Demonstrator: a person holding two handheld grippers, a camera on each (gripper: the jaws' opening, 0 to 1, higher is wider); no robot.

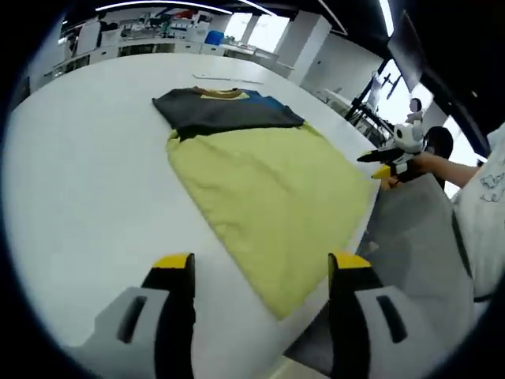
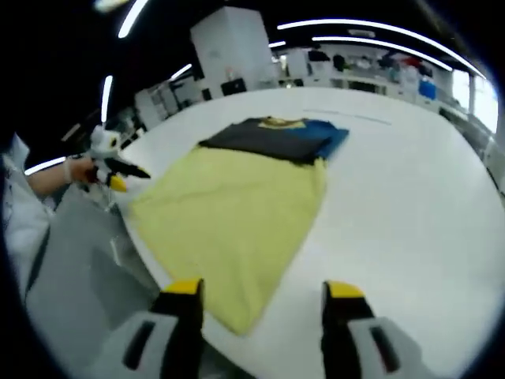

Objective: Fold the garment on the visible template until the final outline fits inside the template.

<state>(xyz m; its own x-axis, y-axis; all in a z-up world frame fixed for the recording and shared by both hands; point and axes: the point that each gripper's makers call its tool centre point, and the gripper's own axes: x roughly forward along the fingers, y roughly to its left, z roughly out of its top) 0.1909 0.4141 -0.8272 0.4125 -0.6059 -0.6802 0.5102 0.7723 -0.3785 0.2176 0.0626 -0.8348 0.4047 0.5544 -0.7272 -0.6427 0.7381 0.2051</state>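
A dark folded garment [image 1: 225, 110] [image 2: 272, 138], with a blue part and a yellow collar, lies across the far end of a yellow-green sheet [image 1: 260, 197] [image 2: 229, 221] spread flat on the white table [image 1: 87, 174] [image 2: 410, 205]. My left gripper [image 1: 260, 264] is open over the sheet's near corner, nothing between its yellow-tipped jaws. My right gripper [image 2: 264, 288] is also open and empty above the sheet's near edge. In each view the other gripper [image 1: 390, 162] [image 2: 110, 174] is held by a hand just off a side corner of the sheet, at the table's edge.
The sheet's near corner reaches the table's rounded edge, with grey floor [image 1: 410, 237] [image 2: 79, 260] beyond it. A person's white sleeve [image 1: 485, 205] [image 2: 16, 213] is at the side. Benches with equipment [image 1: 158, 31] [image 2: 379, 67] stand far behind the table.
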